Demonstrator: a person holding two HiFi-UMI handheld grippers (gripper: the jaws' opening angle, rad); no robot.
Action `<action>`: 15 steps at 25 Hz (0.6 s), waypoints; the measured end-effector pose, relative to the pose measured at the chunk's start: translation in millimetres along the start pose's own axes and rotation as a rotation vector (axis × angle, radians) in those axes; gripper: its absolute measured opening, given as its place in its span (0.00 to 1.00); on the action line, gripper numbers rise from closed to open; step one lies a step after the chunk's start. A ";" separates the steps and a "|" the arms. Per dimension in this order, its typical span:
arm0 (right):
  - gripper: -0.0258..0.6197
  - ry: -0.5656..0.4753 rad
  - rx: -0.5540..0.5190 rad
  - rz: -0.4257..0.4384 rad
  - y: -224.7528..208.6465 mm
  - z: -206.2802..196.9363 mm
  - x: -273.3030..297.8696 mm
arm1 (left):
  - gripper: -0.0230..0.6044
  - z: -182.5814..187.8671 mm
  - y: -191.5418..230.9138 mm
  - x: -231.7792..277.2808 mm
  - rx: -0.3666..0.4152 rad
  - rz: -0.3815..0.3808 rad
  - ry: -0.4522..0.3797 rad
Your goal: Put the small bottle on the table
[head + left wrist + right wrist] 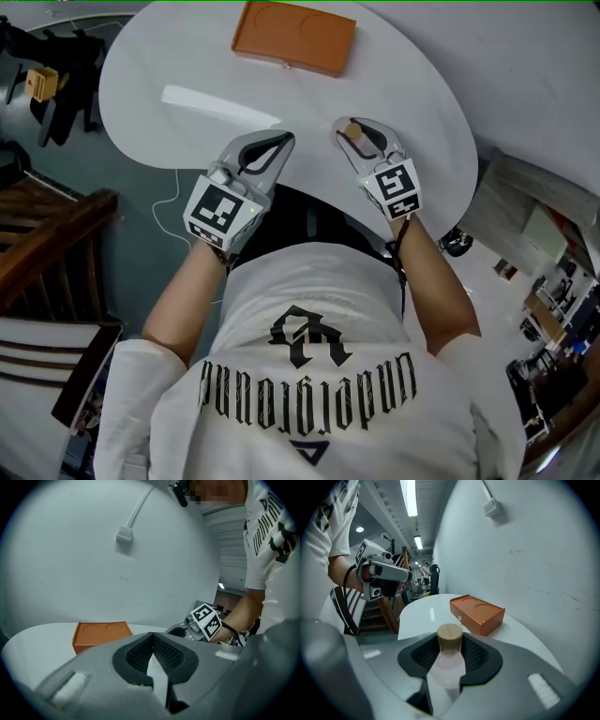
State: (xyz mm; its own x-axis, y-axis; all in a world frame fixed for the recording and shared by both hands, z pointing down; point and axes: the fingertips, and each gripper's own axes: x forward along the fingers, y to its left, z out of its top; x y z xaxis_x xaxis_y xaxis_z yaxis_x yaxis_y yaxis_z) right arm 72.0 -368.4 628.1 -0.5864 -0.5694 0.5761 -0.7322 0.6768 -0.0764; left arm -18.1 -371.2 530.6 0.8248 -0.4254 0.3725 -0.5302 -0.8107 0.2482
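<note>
The small clear bottle [447, 665] with a round wooden cap stands upright between the black pads of my right gripper [451, 641], which is shut on it. In the head view the right gripper [354, 125] hovers over the near edge of the white round table [187, 66], and the bottle's cap [357, 137] shows between the jaws. My left gripper [284, 139] is beside it to the left, over the same edge. Its jaws [152, 638] meet at the tips with nothing between them.
An orange wooden box [294, 36] with two round recesses lies at the far side of the table. Dark wooden stairs [47, 234] are to the left below the table. A white cable [169, 202] trails on the floor. The table stands against a white wall [70, 573].
</note>
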 end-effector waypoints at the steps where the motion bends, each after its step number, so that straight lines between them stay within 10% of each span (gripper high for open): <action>1: 0.25 0.004 0.000 -0.001 -1.5 -3.4 3.1 | 0.05 -2.9 1.4 1.8 -0.001 -0.002 0.008; 15: 0.26 0.071 -0.047 -0.021 -13.9 -34.7 23.5 | 0.05 -19.3 -0.4 17.0 -0.028 -0.040 0.042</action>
State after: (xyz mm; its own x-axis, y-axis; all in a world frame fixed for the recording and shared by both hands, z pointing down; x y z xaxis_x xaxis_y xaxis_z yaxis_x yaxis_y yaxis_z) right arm 80.4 -375.0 671.0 -0.5440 -0.5500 0.6337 -0.7258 0.6874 -0.0265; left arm -7.7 -370.4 554.1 0.8367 -0.3750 0.3992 -0.5028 -0.8148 0.2886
